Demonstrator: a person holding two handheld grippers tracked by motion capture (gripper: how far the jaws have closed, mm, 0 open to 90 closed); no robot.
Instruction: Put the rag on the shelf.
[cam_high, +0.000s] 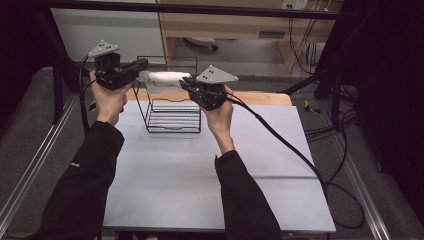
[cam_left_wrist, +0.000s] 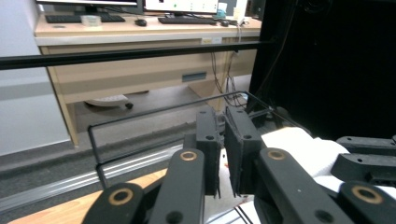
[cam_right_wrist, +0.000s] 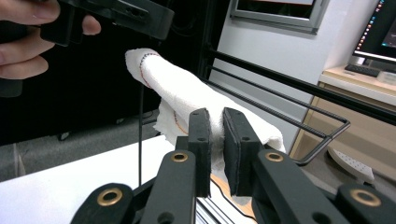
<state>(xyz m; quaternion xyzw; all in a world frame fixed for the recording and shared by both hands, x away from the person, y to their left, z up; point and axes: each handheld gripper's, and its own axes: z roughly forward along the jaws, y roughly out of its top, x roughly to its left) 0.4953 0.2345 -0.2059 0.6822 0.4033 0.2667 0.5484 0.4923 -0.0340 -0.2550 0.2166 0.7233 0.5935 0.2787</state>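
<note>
We see a white cloth (cam_high: 162, 78) stretched between the two tongs, held in the air above a black wire rack (cam_high: 172, 117) that stands on the far part of the grey tabletop (cam_high: 200, 175). In the high view the cloth's long axis runs roughly level, left to right across the table, along the top rail of the rack, one end toward each hand.

The left tongs (cam_high: 142, 65) point rightward at the cloth's left end. In the left gripper view their jaws stand almost together with a thin slit between them, and white cloth (cam_left_wrist: 303, 149) lies just to the right of them; we cannot tell from these pictures whether any fabric is pinched in that slit.

The right tongs (cam_high: 186, 84) point leftward and are closed on the cloth's right end: in the right gripper view the fabric (cam_right_wrist: 187, 93) passes between the two narrow-set jaws, and from there the rolled cloth, with a red stitched edge, rises away toward the other hand (cam_right_wrist: 28, 37).
</note>
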